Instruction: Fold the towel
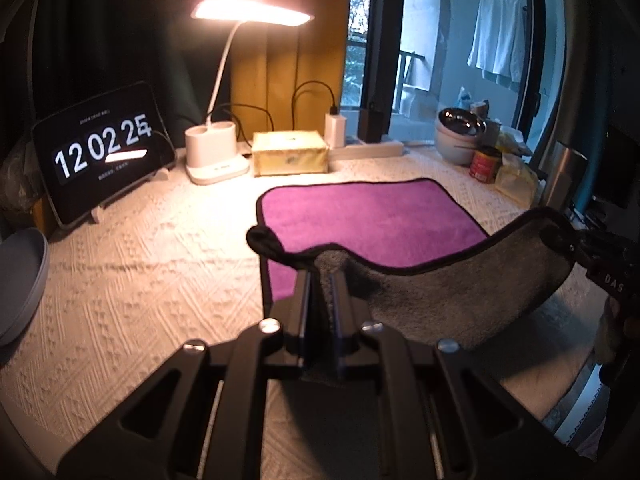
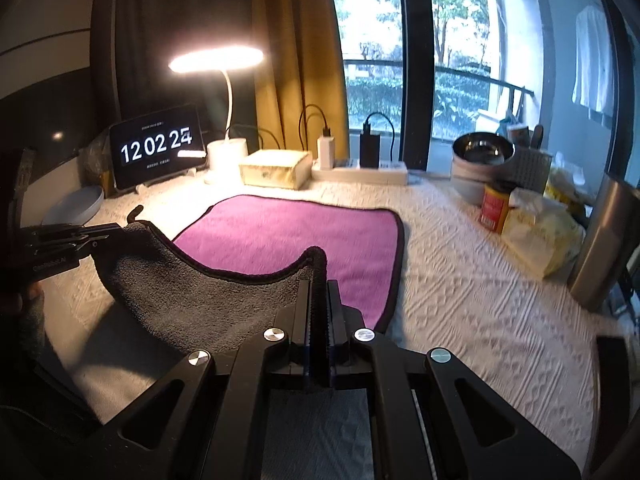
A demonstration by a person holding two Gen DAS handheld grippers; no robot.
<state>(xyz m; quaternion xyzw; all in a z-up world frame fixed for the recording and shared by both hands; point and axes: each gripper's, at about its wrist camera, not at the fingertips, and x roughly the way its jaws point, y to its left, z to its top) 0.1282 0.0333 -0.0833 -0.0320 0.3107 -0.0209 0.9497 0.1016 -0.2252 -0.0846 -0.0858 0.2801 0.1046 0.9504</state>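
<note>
Item 1. Square plush towel (image 1: 372, 220), magenta on one face, grey on the other, bound in black edging. The far half is laid flat, magenta side up, on the cream embossed tablecloth (image 1: 140, 264). The near edge is lifted clear of the cloth and turned back, so that the grey underside is shown and sags between two held corners. It is held so, by judgement, that the near half may be carried over the far half; the first fold is begun but not laid.

Item 2. Left gripper (image 1: 322, 280), black, two-fingered. It is clamped on the near left corner of the towel, a tuft of black edging standing above the closed fingers.

Item 3. Right gripper (image 2: 319, 280), of the same pattern. It is clamped on the near right corner, the cloth pinched between the pads. Both corners are kept at like height, presumably so that the edge travels square.

Item 4. Background articles, ranged along the far edge, well apart from the towel: white desk lamp (image 1: 216, 148), lit; black tablet clock on a stand (image 1: 102, 152); pale yellow tissue box (image 1: 290, 152); white power strip with chargers (image 2: 360, 168); steel bowl in a grey pot (image 2: 482, 160); red tin (image 2: 494, 208).

Item 5. Grey plates (image 1: 20, 284), stacked at the left margin.
</note>
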